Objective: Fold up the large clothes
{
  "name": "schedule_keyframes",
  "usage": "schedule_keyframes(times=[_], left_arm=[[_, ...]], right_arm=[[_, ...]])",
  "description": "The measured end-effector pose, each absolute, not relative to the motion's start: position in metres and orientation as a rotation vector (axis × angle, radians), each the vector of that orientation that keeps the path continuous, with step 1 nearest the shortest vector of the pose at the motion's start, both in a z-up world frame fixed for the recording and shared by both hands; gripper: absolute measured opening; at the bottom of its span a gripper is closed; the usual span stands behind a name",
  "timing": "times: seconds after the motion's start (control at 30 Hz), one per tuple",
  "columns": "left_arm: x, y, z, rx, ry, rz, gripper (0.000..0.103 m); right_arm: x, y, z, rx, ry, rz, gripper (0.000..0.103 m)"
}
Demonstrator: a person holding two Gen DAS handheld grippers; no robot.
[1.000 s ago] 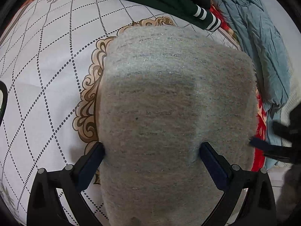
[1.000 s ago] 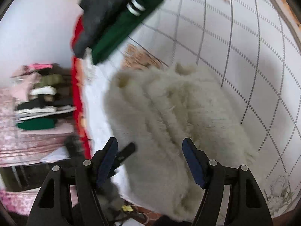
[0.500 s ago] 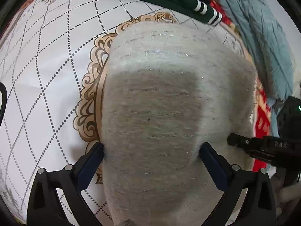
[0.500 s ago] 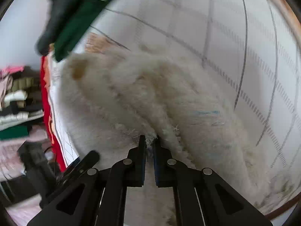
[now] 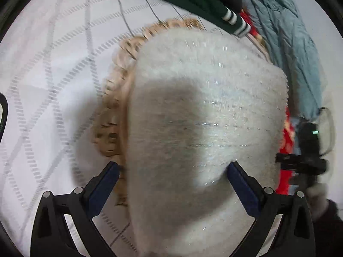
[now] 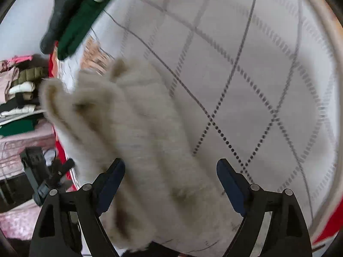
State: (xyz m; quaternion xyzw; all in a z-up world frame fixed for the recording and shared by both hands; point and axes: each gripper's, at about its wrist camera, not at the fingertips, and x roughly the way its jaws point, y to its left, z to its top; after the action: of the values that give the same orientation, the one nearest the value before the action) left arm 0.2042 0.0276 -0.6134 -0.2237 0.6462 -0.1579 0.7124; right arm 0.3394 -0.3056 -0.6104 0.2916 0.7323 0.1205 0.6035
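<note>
Both pairs of jaws stand wide; the left gripper straddles the fluffy cream-grey knitted garment, its fingers apart from the wool on one side and just at its surface on the other (the pads do not pinch it); the right gripper is opening, with the same garment lying between its fingers, unpressed. From the left wrist, the garment lies folded at centre on the white bedspread with a dotted diamond pattern; a dark green garment with white-striped cuff sits at 12 o'clock; a crumpled blue-grey quilted cover at 2 o'clock; the right gripper shows at 3 o'clock.
</note>
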Motion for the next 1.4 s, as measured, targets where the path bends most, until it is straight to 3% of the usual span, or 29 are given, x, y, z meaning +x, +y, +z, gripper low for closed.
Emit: schedule_keyframes(times=[0.23,0.3,0.57,1.03,1.4], left_arm=[[0.213,0.015,-0.620,-0.527,1.376,-0.390,0.103],[0.210,0.009,-0.615,-0.495,1.360,-0.379,0.103],[0.223,-0.001,-0.588,-0.437,1.312,-0.346,0.102],[0.267,0.005,-0.502,-0.404,1.228,-0.373,0.102],[0.433,0.039,-0.412,-0.372,1.120,-0.349,0.102]], right_arm=[[0.358,-0.287,-0.648,0.724,1.702,0.474,0.091],[0.361,-0.282,-0.647,0.784,1.680,0.524,0.059],[0.372,-0.258,-0.630,0.946,1.630,0.529,0.036],[0.419,-0.243,-0.509,0.926,1.509,0.578,0.032],[0.594,-0.236,-0.392,0.903,1.389,0.567,0.032]])
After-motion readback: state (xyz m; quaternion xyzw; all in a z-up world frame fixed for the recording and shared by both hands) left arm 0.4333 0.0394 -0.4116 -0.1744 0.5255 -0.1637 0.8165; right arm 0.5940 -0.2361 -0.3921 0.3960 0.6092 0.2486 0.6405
